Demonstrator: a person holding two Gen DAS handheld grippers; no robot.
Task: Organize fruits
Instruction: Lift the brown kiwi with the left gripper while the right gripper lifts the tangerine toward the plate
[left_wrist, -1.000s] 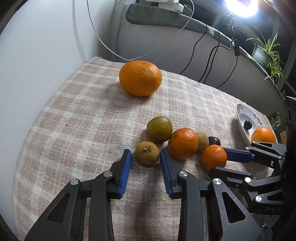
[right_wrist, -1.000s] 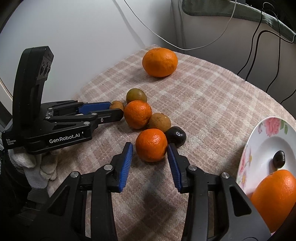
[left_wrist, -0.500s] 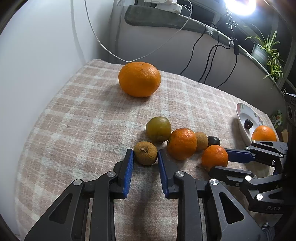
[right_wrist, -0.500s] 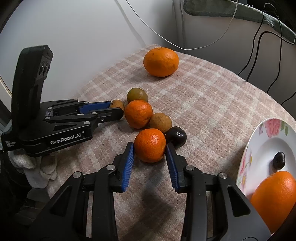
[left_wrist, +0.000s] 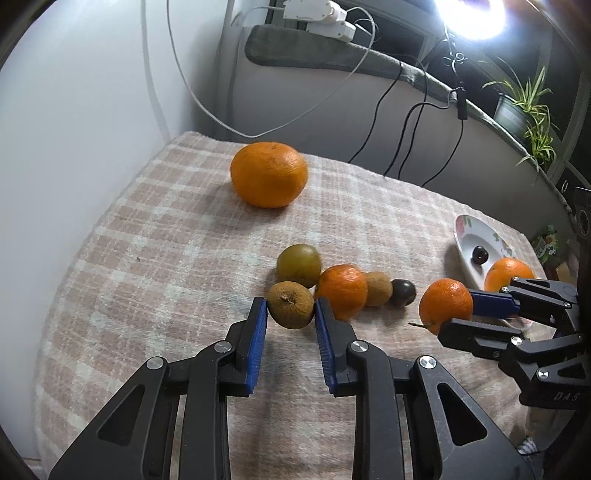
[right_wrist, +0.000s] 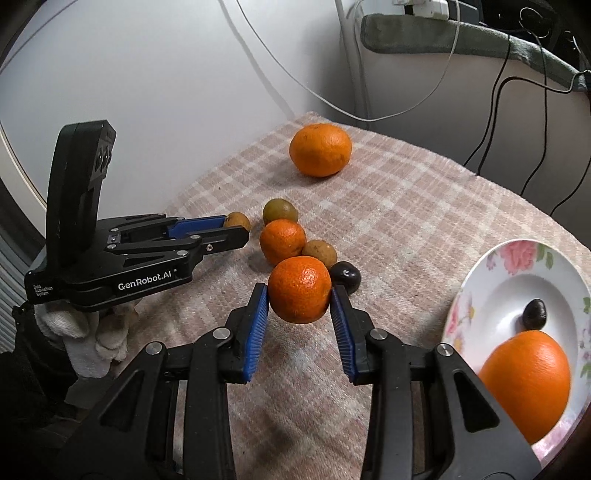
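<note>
On the checked cloth my left gripper (left_wrist: 290, 306) is shut on a small brown fruit (left_wrist: 290, 304), blue pads pressing both its sides. My right gripper (right_wrist: 298, 295) is shut on a small tangerine (right_wrist: 299, 290), held just above the cloth. Behind them lie a greenish fruit (left_wrist: 298, 260), a second tangerine (left_wrist: 341, 291), another brown fruit (left_wrist: 378, 288) and a dark plum-like fruit (right_wrist: 345, 275). A large orange (left_wrist: 269, 173) sits alone at the far side. The flowered plate (right_wrist: 495, 291) on the right holds an orange (right_wrist: 524, 373) and a small dark fruit (right_wrist: 535, 313).
A white wall borders the cloth (left_wrist: 166, 258) on the left. Cables (left_wrist: 406, 122) hang down the grey panel behind the table, and a potted plant (left_wrist: 524, 107) stands at the far right. A gloved hand (right_wrist: 92, 332) holds the left gripper.
Both pairs of jaws have narrowed onto their fruit. The right gripper has lifted the tangerine a little, away from the dark fruit. The left gripper stays at the brown fruit.
</note>
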